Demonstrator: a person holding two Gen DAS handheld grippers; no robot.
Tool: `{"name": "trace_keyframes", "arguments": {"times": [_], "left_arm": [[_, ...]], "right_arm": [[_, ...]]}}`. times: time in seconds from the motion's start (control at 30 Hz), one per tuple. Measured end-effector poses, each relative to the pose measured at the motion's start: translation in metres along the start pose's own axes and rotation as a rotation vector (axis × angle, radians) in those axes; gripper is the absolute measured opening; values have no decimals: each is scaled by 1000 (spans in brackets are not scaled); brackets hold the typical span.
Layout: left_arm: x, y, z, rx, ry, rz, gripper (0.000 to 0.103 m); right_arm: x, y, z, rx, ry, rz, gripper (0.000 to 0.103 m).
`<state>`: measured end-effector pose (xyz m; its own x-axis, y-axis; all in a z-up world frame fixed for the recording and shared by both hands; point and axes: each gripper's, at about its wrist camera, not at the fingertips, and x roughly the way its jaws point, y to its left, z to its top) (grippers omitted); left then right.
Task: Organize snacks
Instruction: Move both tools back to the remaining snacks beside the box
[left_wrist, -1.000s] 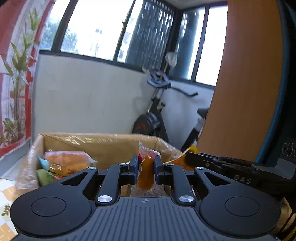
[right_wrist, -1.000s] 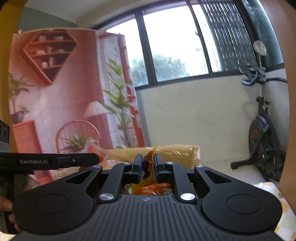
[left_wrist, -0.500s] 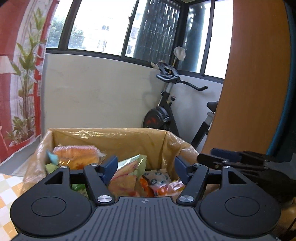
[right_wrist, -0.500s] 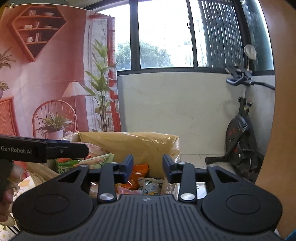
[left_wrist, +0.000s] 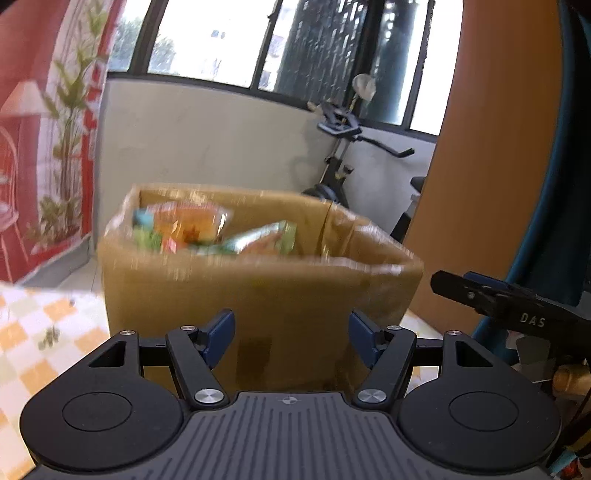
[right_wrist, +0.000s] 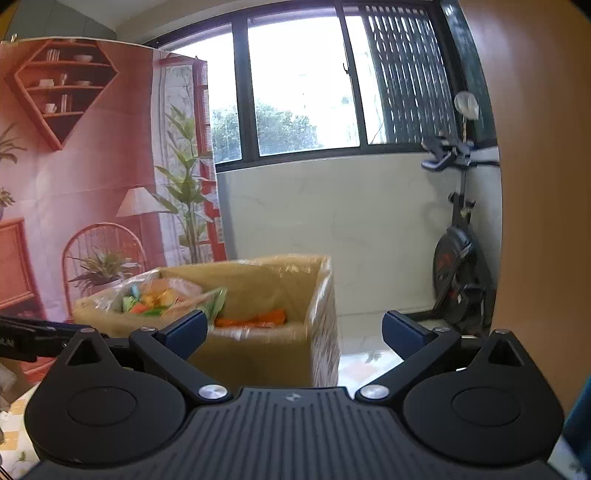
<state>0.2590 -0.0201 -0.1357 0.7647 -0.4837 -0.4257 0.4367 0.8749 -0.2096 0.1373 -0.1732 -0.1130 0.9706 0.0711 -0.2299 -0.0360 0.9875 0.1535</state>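
Both grippers released in front of a box of snacks on a checkered table.

The left gripper (left_wrist: 291, 339) stands with jaws apart and nothing between them; the right gripper (right_wrist: 293, 330) has just been opening its jaws and they now gape widest, also empty. The cardboard box (left_wrist: 258, 291), lined with clear plastic, sits on the orange-and-white checkered tablecloth (left_wrist: 33, 332) and holds the snack packets (left_wrist: 207, 230), orange and green, piled toward its far left corner, blurred. Behind the box are a pale low wall (right_wrist: 332, 221) under dark-framed windows (right_wrist: 299, 81), an exercise bike (right_wrist: 458, 254) at the right, and a red printed backdrop (right_wrist: 74, 166) of shelves and plants at the left.
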Motion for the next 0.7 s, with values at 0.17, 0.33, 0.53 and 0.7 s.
{"name": "trace_keyframes", "arguments": {"times": [0.17, 0.33, 0.53, 0.7], "left_arm": [[12, -1, -31, -37, 61, 23, 70], [28, -7, -55, -23, 132, 24, 70], [42, -4, -72, -39, 187, 32, 69], [44, -2, -85, -71, 220, 49, 69]], "right_arm": [[-5, -12, -23, 57, 70, 9, 103], [-6, -21, -49, 50, 105, -23, 103], [6, -33, -83, 83, 250, 48, 103], [22, -26, -109, 15, 365, 19, 83]]}}
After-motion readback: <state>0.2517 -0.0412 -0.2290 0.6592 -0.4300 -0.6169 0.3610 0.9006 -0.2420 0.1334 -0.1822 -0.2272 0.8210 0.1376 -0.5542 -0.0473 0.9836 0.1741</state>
